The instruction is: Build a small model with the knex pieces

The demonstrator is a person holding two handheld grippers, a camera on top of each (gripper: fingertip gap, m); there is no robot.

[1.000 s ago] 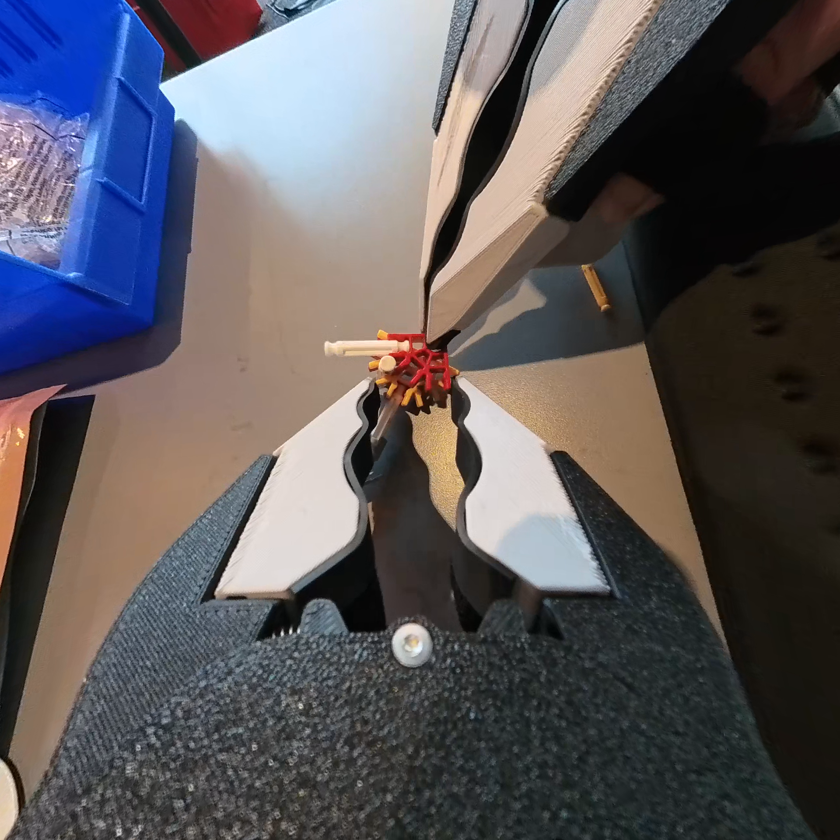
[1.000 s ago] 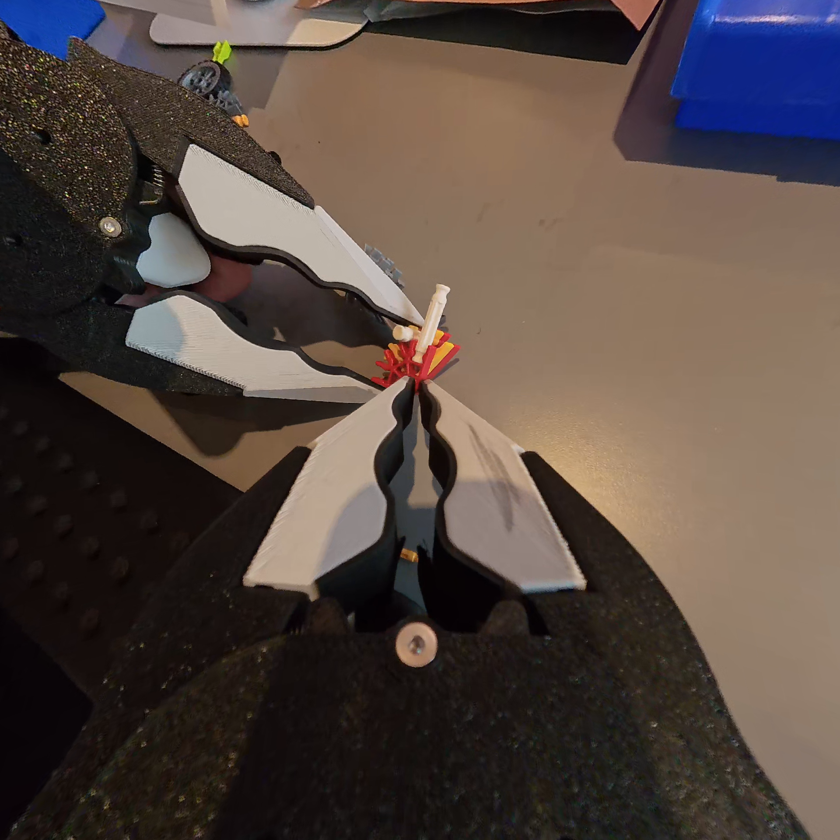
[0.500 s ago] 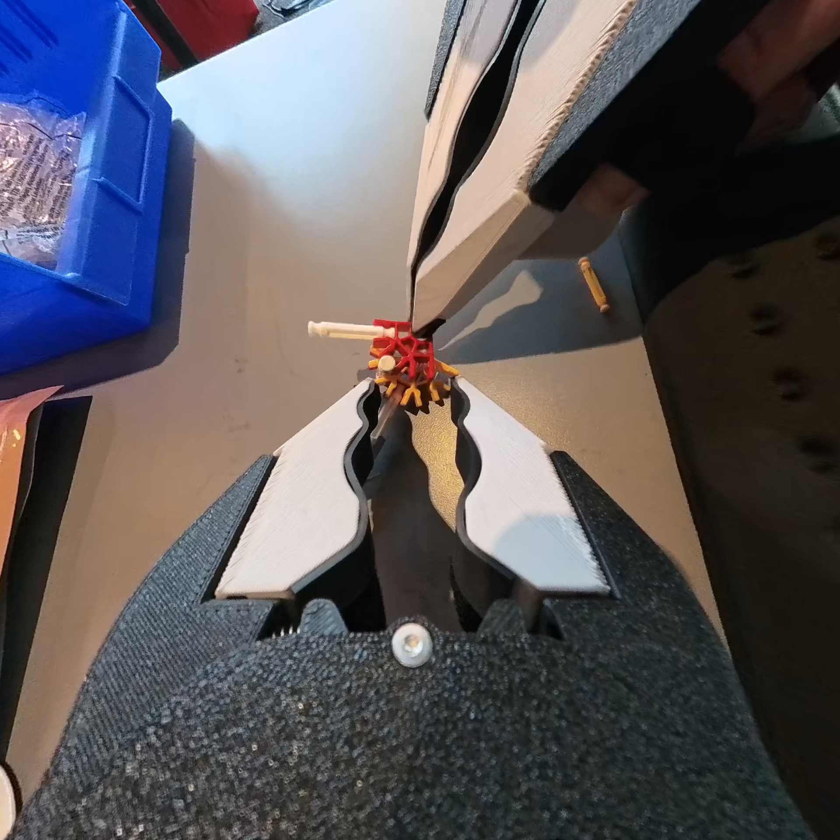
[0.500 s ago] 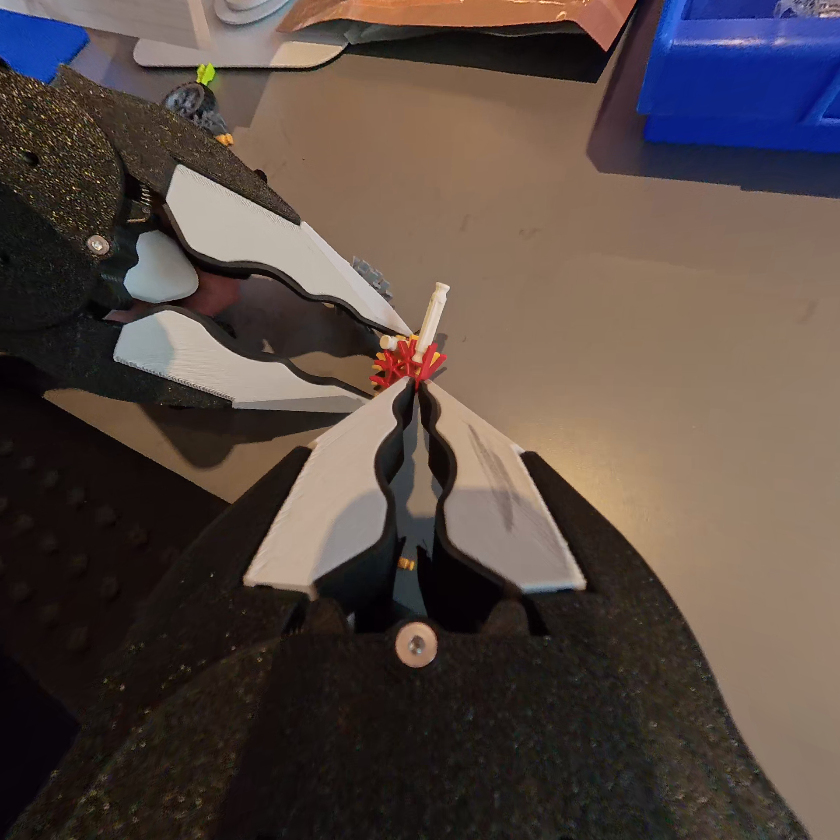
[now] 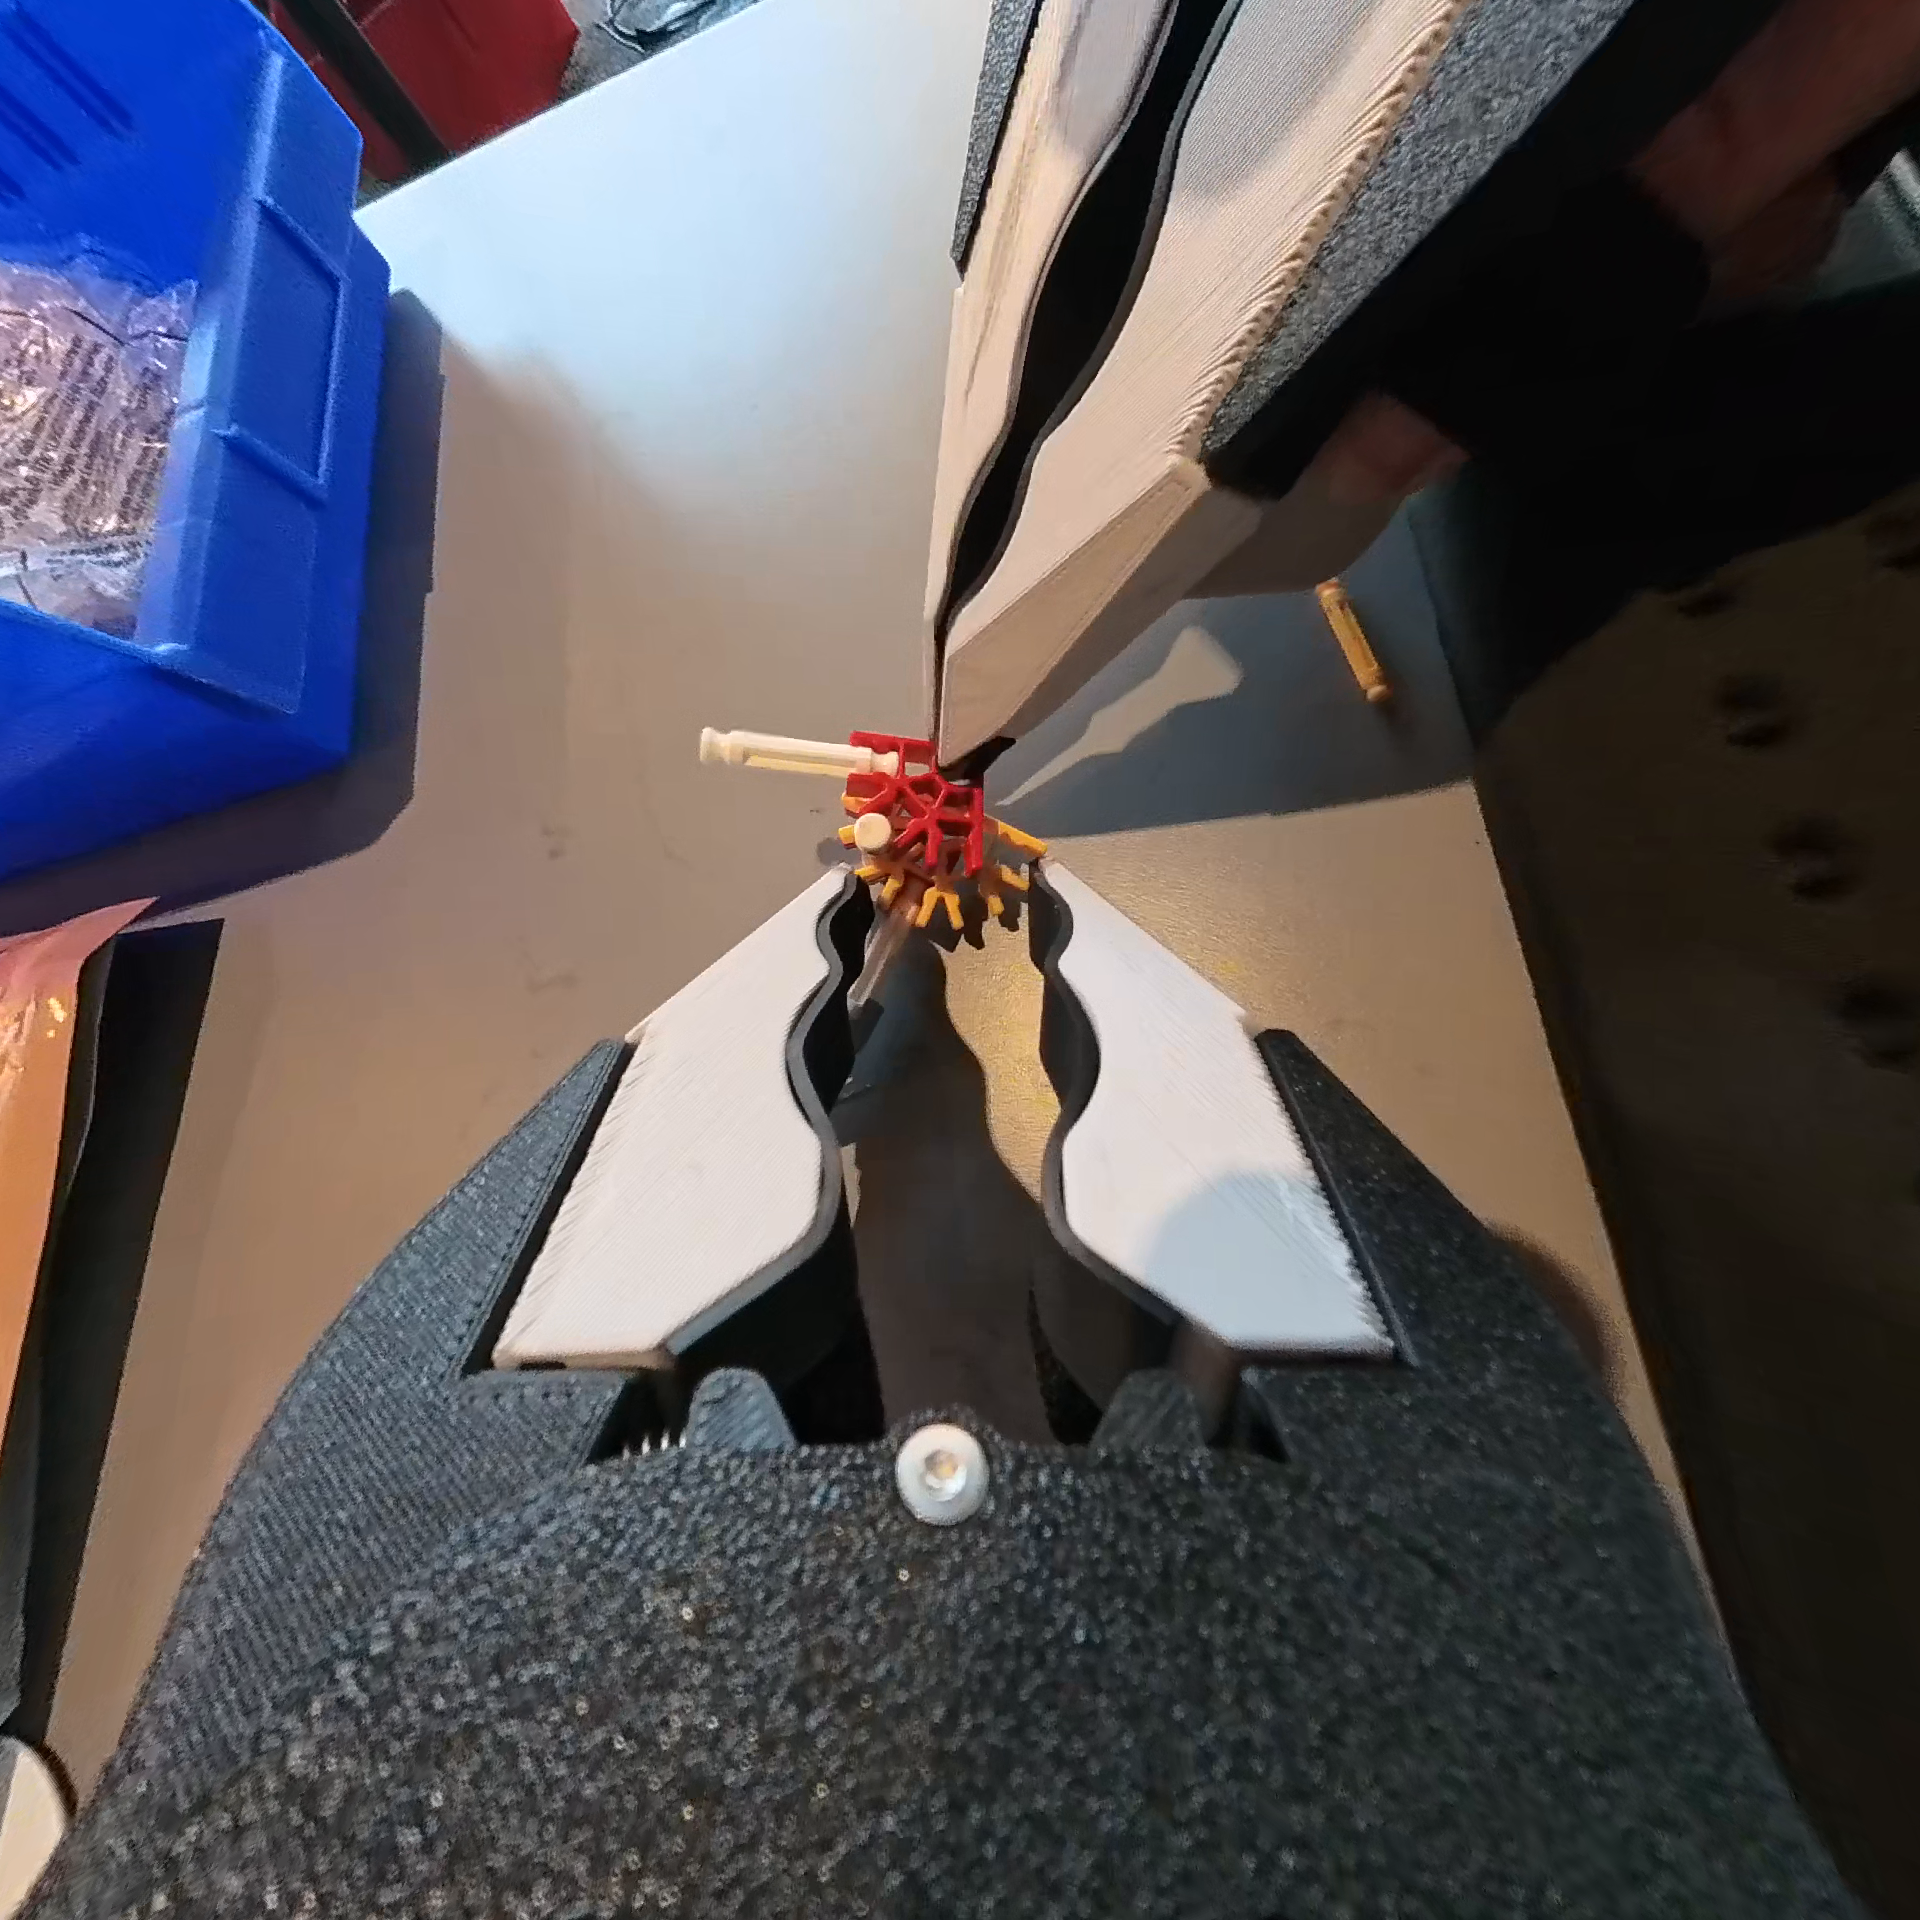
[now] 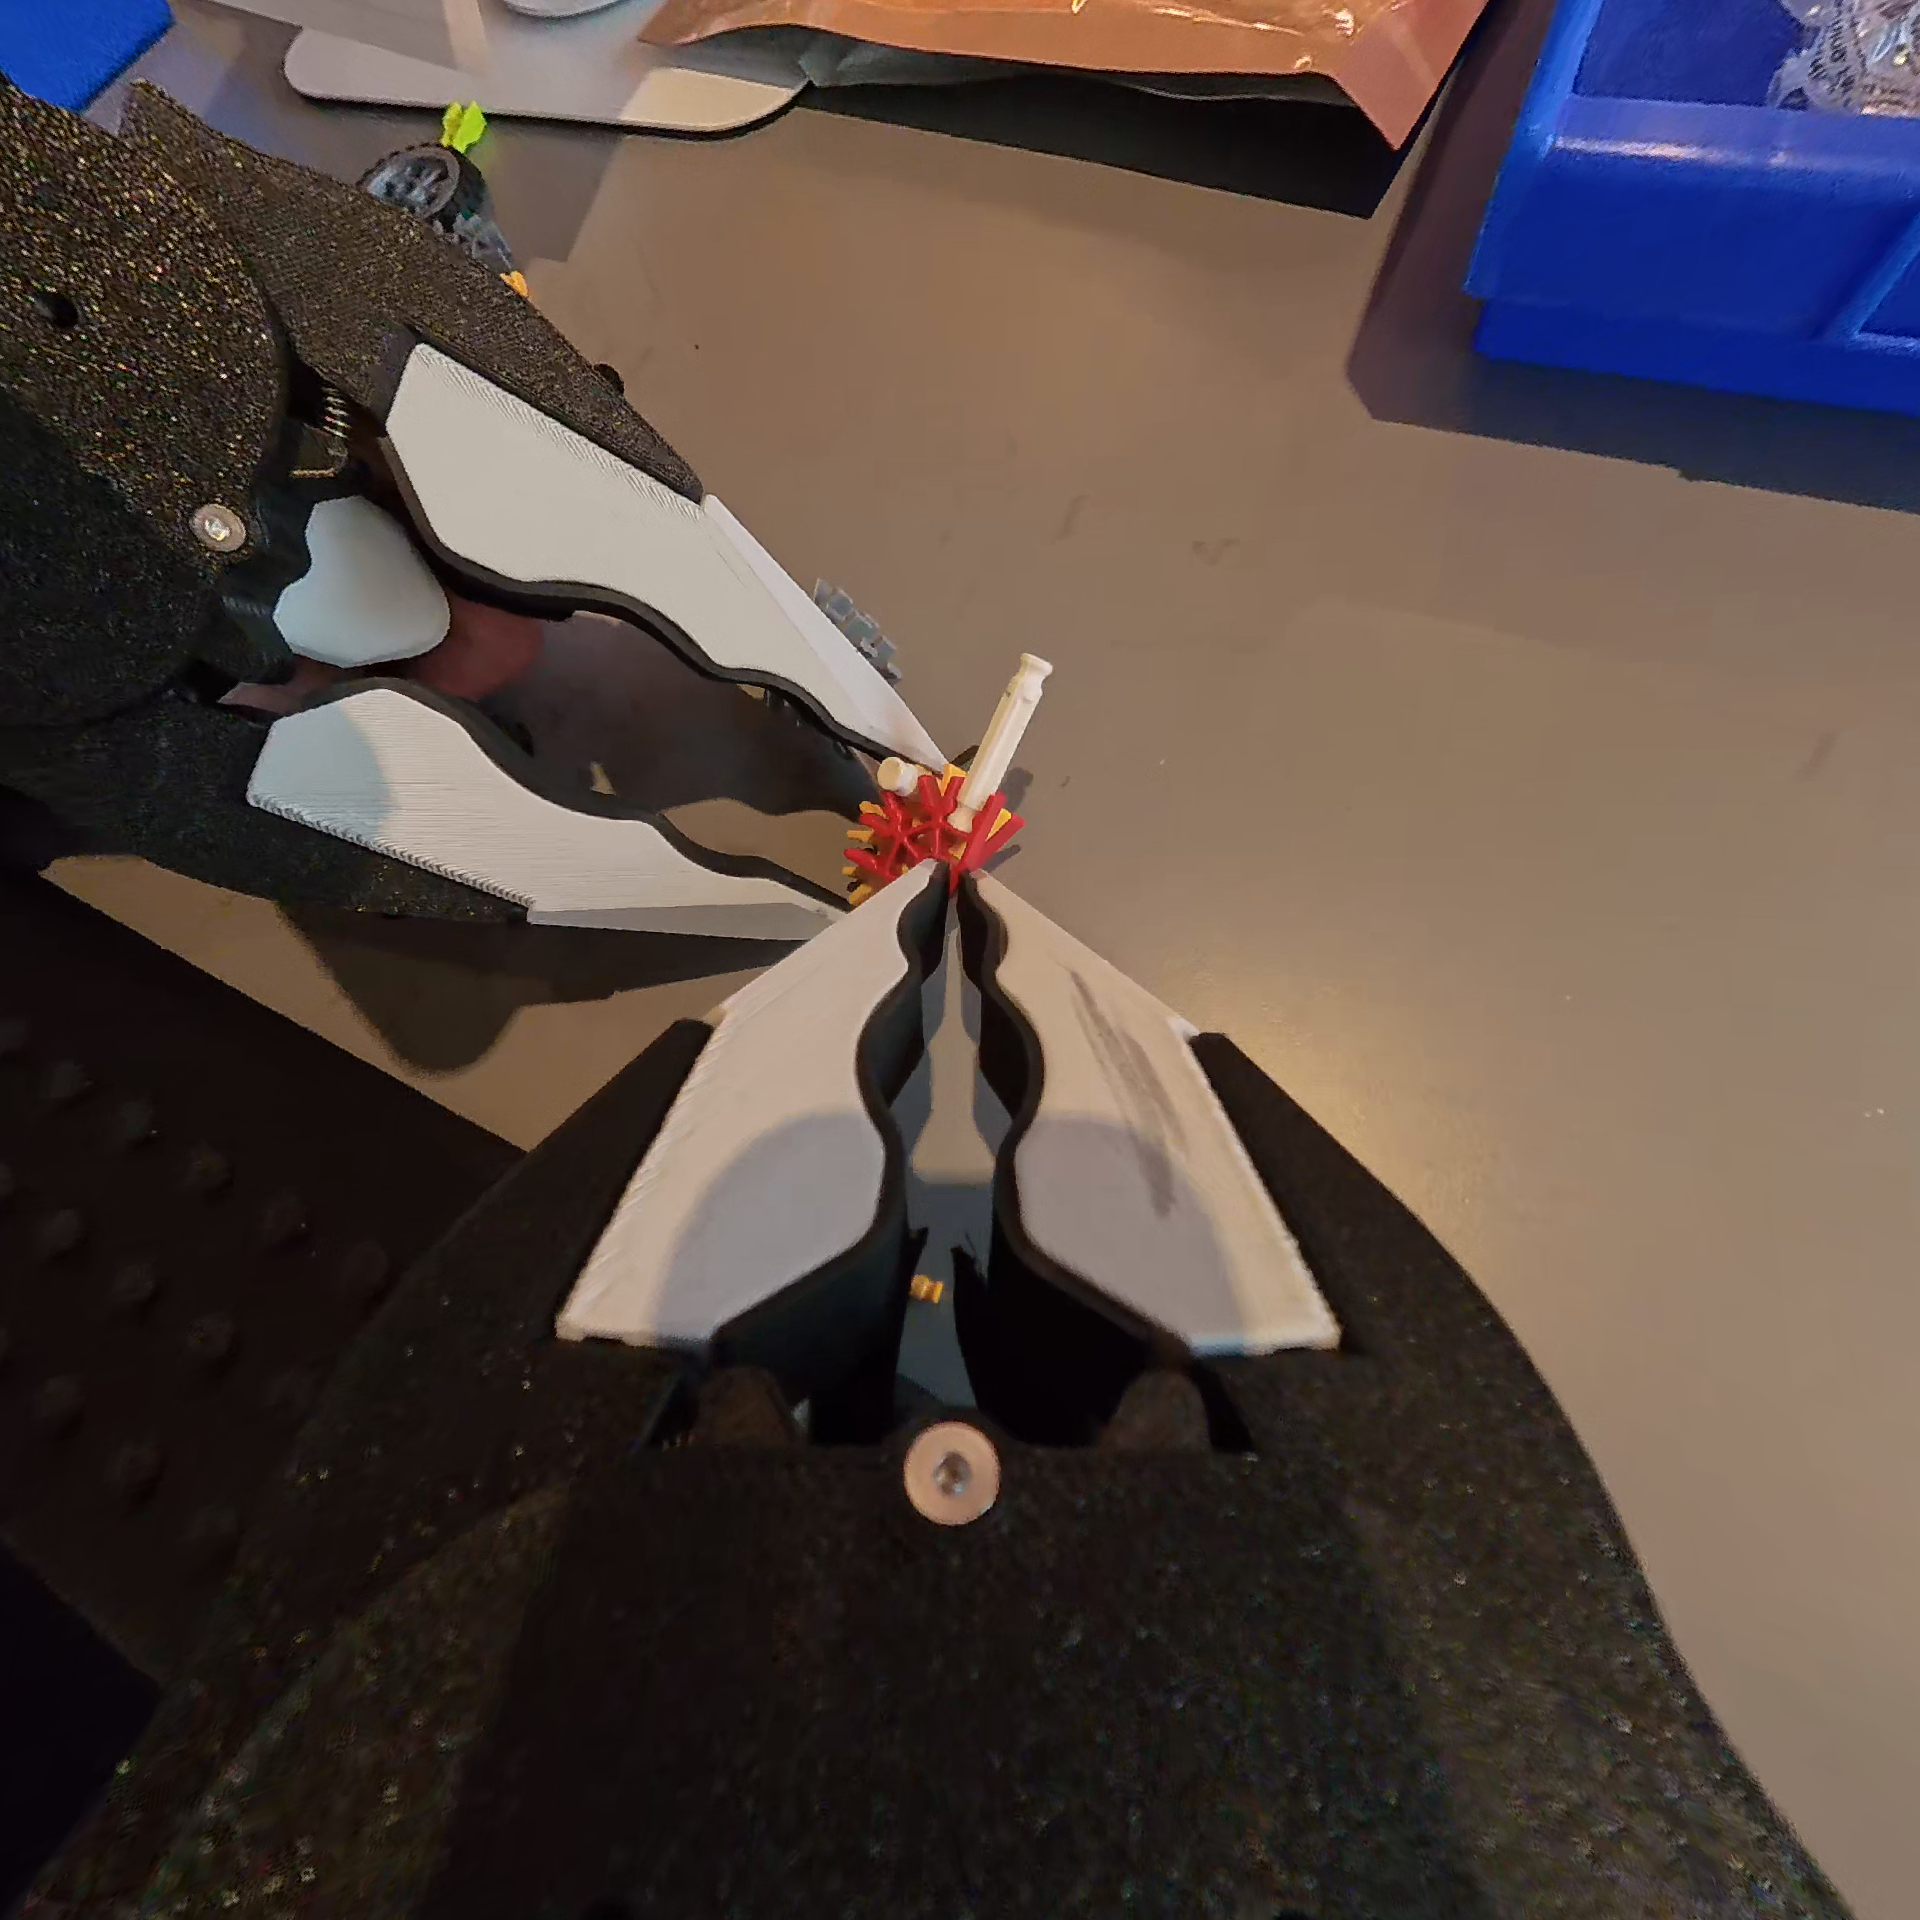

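Observation:
A small toy assembly is held above the grey table (image 5: 644,416) between both grippers. It has a red snowflake connector (image 5: 925,805) with a white rod (image 5: 790,753) sticking out, set against a yellow connector (image 5: 935,899). My left gripper (image 5: 940,883) is closed on the yellow connector, with a grey rod (image 5: 878,971) running back between its fingers. My right gripper (image 6: 951,883) is shut on the red connector (image 6: 930,831) and comes in from above in the left wrist view (image 5: 951,740). The left gripper (image 6: 891,840) reaches in from the left in the right wrist view.
A blue bin (image 5: 208,520) holding clear bags stands at the back (image 6: 1714,208). Beside it lie an orange-brown pouch (image 6: 1039,31) and a grey plate (image 6: 540,83). A black wheel with a green piece (image 6: 426,182) and a loose yellow rod (image 5: 1351,644) lie on the table. A black studded mat (image 6: 208,1195) borders it. My two grippers' fingertips are within a few centimetres of each other. The orange-brown pouch (image 6: 1039,31) sits 20 centimetres or so from the ends of my left fingers.
Both grippers keep their hold. The red connector with its white rod has shifted slightly left and away in the left wrist view. More of the blue bin now shows in the right wrist view.

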